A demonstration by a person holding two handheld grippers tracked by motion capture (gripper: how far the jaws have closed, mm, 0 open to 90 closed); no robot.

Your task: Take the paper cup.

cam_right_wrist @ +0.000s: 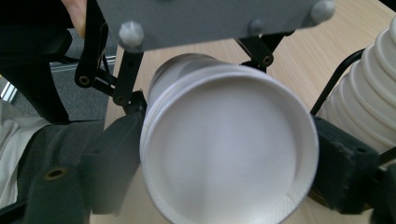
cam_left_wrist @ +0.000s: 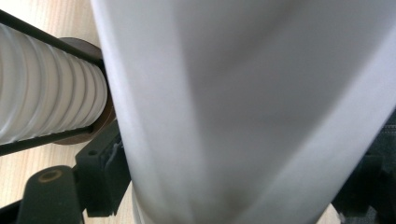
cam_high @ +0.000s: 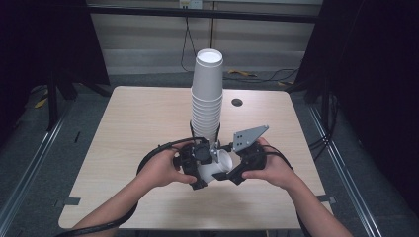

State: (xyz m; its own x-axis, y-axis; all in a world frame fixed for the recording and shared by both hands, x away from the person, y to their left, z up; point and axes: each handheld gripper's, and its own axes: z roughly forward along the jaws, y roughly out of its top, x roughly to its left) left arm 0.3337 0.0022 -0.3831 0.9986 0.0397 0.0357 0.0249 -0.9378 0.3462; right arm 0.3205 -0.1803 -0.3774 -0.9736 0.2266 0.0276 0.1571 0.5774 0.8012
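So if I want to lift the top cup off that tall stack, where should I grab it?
Grip the top cup across its bare side wall, coming in level from the near side. It sits upside down on the stack, so only that smooth tapered wall stands clear above the ringed rims; squeeze lightly, it probably crushes easily.

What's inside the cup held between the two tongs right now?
The held cup looks empty: the right gripper view shows a bare white floor. Its rim looks doubled, so another cup may be nested; I cannot tell. Beside it stands the cup stack.
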